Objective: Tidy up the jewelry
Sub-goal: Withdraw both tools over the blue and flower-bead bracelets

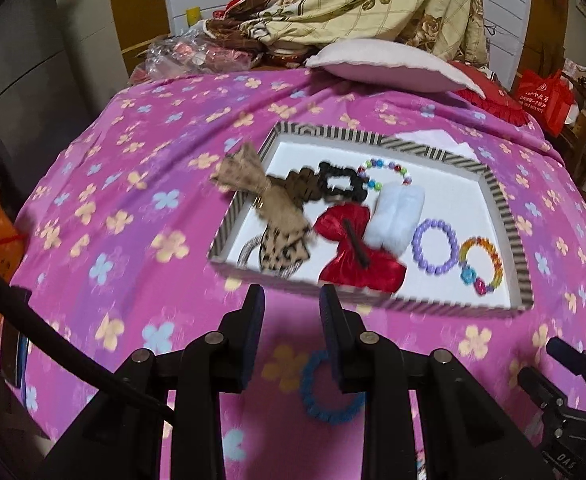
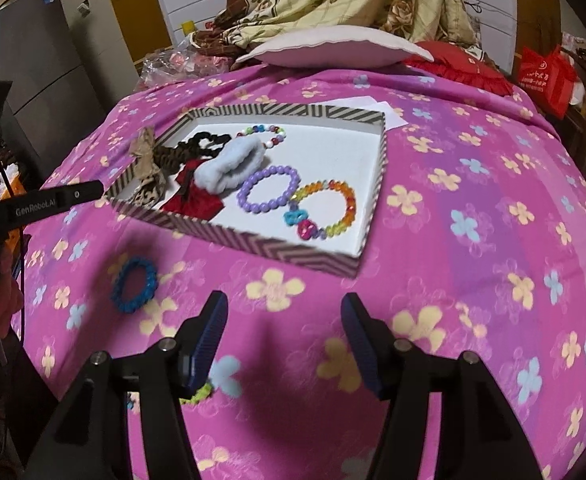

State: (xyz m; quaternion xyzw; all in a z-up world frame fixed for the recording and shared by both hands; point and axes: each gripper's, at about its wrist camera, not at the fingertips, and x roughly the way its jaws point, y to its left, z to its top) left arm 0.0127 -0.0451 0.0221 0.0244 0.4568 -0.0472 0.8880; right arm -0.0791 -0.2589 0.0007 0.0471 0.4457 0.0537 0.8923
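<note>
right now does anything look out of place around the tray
Yes. A blue hair tie lies on the bedspread outside the striped tray, and the tan bow hangs over the tray's left rim instead of lying inside.

**Two wrist views over one bed**

The left wrist view looks forward and down across the pink floral bedspread (image 1: 133,200), the striped tray (image 1: 509,216) near at 1 o'clock. The right wrist view faces the same way, the tray (image 2: 285,254) at 11 o'clock. Both share the blue scrunchie (image 1: 325,412) (image 2: 135,285) and the pillow (image 1: 389,64) (image 2: 333,46).
</note>
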